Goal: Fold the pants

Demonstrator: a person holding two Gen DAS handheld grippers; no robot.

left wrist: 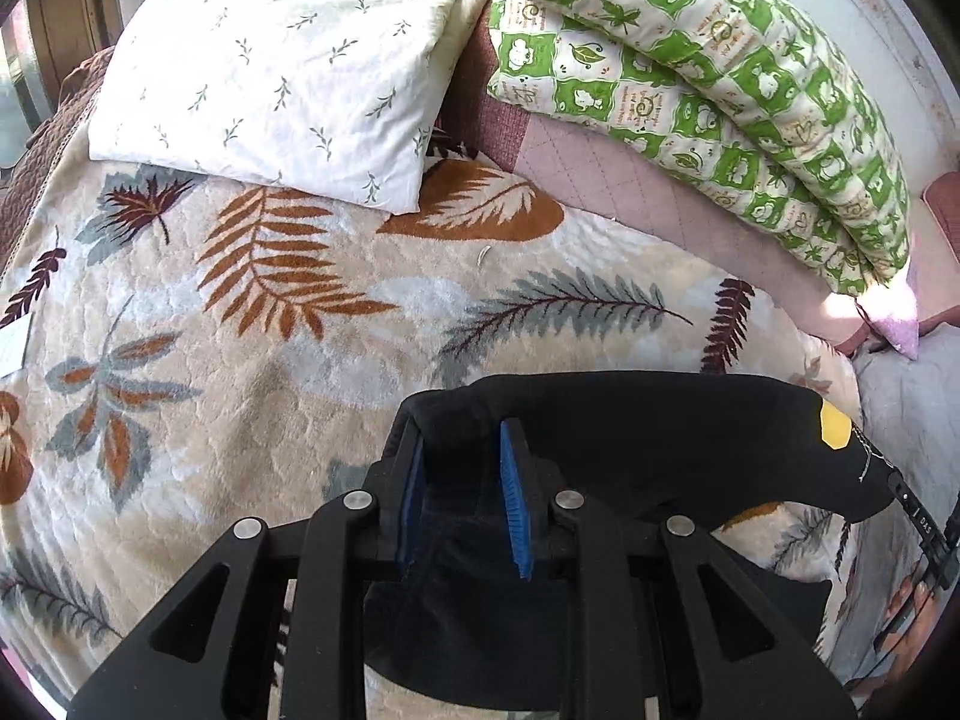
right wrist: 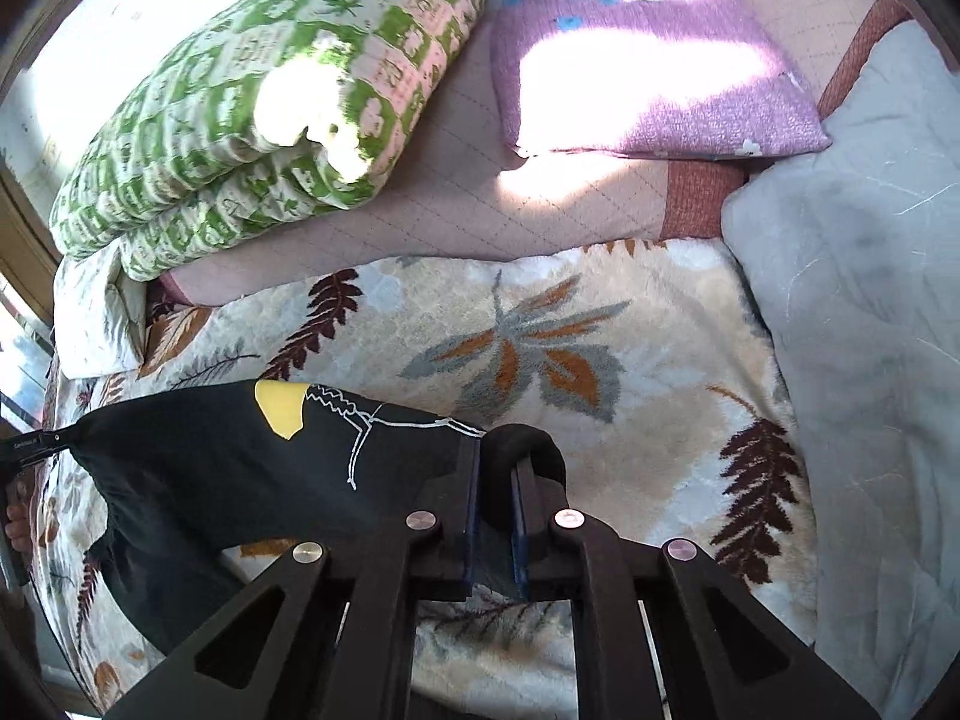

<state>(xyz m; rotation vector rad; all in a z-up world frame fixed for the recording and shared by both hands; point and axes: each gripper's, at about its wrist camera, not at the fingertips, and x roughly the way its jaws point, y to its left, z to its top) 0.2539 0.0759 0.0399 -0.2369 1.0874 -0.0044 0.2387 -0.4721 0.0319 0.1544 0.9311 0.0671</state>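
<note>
Pants [left wrist: 660, 420] are held stretched above the blanket [left wrist: 240, 360], one end clenched in the left gripper [left wrist: 462, 480], the other in the right gripper [right wrist: 495, 480].

Leaf-print blanket [left wrist: 240, 312], white pillow [left wrist: 282, 60], green quilt [left wrist: 720, 90], purple blanket [right wrist: 648, 60].

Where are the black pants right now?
The black pants hang stretched between the left tongs and right tongs, just above the leaf-patterned blanket.

Only "DAS" is legible, on the right claw's [left wrist: 918, 519] black finger; quilt [left wrist: 690, 60] lettering is unreadable
</note>
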